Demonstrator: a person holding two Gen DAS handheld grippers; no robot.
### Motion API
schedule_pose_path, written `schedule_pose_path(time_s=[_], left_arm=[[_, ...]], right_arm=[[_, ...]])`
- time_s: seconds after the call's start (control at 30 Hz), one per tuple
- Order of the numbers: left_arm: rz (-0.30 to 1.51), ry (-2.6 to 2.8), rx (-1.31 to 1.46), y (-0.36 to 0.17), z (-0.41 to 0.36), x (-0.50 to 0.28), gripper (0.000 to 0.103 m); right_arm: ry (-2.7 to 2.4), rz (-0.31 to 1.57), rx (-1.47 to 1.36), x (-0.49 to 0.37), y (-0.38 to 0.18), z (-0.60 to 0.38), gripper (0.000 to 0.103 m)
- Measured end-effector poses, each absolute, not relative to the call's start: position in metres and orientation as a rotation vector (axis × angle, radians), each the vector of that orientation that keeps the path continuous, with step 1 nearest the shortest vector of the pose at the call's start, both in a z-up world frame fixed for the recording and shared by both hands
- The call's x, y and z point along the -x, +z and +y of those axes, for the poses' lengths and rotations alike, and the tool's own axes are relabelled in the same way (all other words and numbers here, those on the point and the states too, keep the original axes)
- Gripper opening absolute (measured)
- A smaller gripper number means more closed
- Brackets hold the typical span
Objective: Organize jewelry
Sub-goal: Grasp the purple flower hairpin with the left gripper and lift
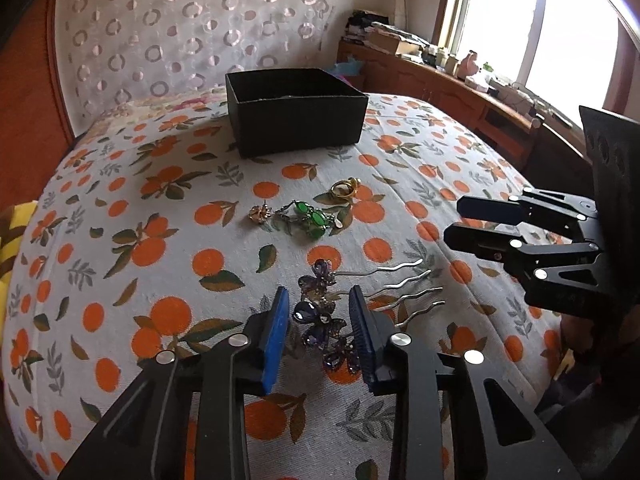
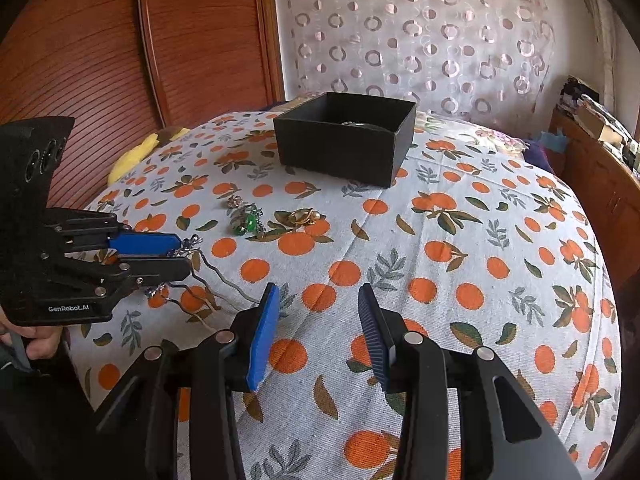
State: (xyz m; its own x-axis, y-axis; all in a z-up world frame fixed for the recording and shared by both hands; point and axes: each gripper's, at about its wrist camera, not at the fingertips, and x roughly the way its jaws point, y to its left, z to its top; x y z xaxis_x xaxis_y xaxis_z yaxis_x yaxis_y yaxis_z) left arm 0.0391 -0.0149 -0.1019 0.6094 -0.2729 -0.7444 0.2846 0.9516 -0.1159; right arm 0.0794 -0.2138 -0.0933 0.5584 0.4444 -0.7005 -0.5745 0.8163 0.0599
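A purple jewelled hair comb (image 1: 320, 320) with silver wavy prongs lies on the orange-print bedspread. My left gripper (image 1: 320, 304) is open, its blue pads on either side of the comb's purple flowers; it also shows in the right wrist view (image 2: 182, 254). A green-stone piece (image 1: 310, 218), a small gold flower piece (image 1: 260, 214) and a gold ring piece (image 1: 344, 189) lie farther back. An open black box (image 1: 296, 112) stands behind them. My right gripper (image 2: 316, 304) is open and empty above bare bedspread, right of the comb; it also shows in the left wrist view (image 1: 454, 222).
The bed's wooden headboard (image 2: 100, 60) and a sheer patterned curtain (image 2: 420, 32) stand behind the box. A wooden sideboard (image 1: 460, 92) with clutter runs under the window at right. A yellow cloth (image 2: 132, 156) lies at the bed's left edge.
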Motion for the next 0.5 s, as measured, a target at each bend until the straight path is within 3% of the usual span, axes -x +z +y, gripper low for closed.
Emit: schedule_pose_path(time_s=[0.1, 0.5], left_arm=[[0.854, -0.323, -0.012, -0.102, -0.014, -0.039, 0.023], [0.769, -0.239, 0.014, -0.082, 0.012, -0.034, 0.022]], right_arm=[[0.606, 0.771, 0.181, -0.079, -0.092, -0.213, 0.048], [0.626, 0.776, 0.211, -0.082, -0.087, -0.2, 0.048]])
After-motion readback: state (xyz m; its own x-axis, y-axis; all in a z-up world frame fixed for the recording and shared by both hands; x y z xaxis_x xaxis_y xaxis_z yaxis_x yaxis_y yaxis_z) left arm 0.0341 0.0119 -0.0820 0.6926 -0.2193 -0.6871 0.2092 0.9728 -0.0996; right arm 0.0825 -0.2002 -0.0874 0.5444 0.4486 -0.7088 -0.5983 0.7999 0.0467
